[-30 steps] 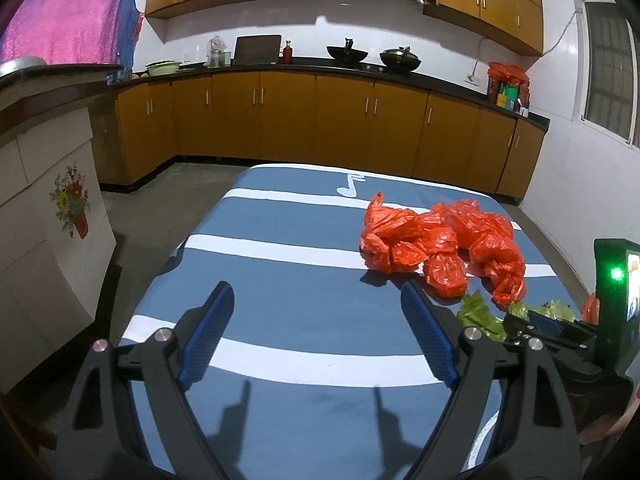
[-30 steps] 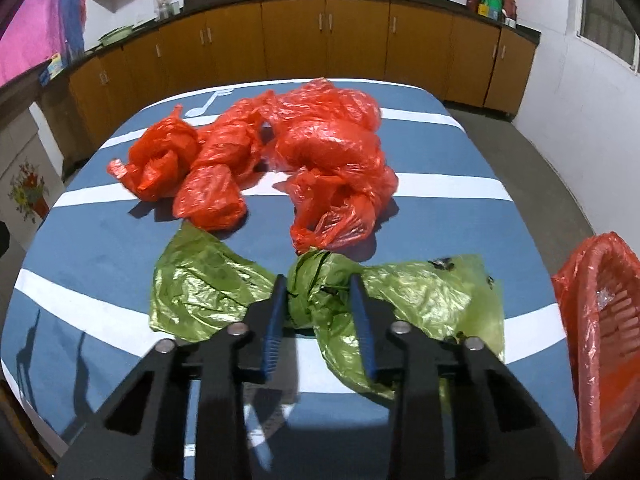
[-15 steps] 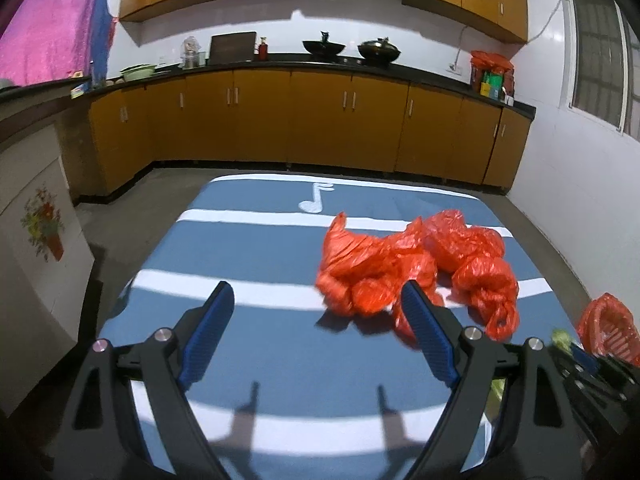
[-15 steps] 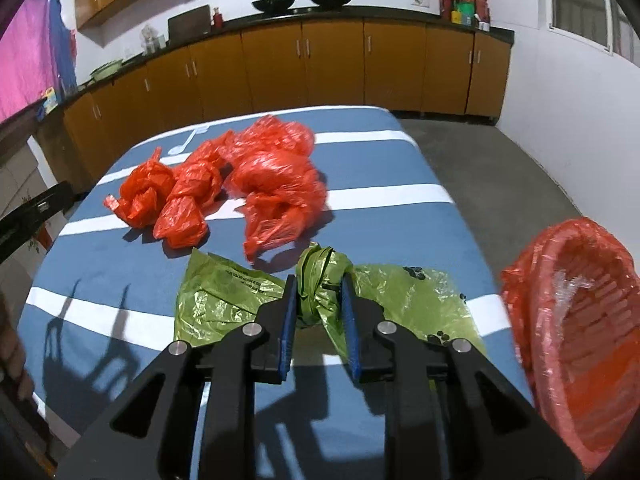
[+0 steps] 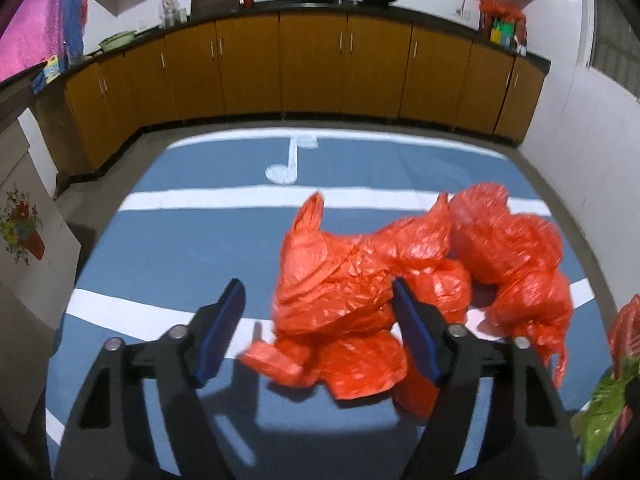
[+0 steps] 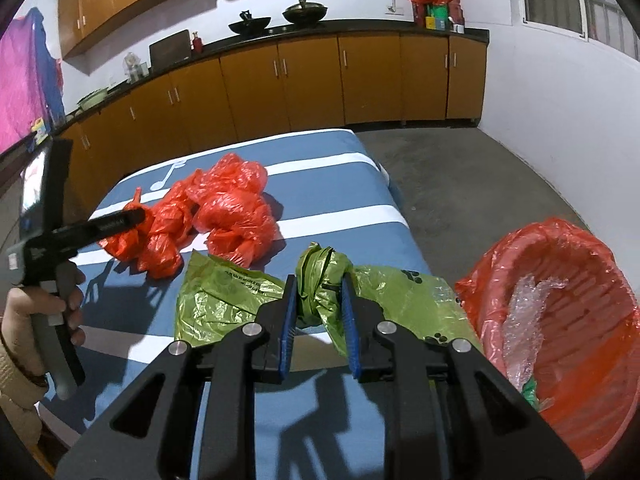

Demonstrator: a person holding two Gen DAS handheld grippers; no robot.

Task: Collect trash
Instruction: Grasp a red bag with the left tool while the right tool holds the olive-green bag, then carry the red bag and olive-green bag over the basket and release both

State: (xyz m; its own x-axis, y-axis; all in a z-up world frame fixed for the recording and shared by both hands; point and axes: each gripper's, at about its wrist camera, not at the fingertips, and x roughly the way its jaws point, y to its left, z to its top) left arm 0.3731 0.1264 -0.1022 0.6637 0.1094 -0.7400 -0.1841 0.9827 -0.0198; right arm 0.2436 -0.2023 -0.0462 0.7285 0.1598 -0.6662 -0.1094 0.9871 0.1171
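A heap of crumpled red plastic bags (image 5: 384, 280) lies on the blue-and-white striped table (image 5: 180, 240). My left gripper (image 5: 320, 312) is open, its jaws standing around the near part of the heap. In the right wrist view the heap (image 6: 208, 216) lies at the table's middle, with the left gripper (image 6: 120, 220) reaching it from the left. My right gripper (image 6: 320, 300) is shut on a green plastic bag (image 6: 324, 280) and holds its bunched part above the table. A red-lined bin (image 6: 560, 320) stands low at the right.
A second green bag (image 6: 216, 300) lies flat on the table. The bin holds clear bubble wrap (image 6: 524, 320). Wooden cabinets (image 6: 320, 80) line the far wall, and a white wall (image 6: 560, 100) is to the right. The table's right edge (image 6: 408, 232) borders bare floor.
My left gripper has moved forward and down onto the red heap. My right gripper has lifted the green bag and swung right, bringing the bin further into view.
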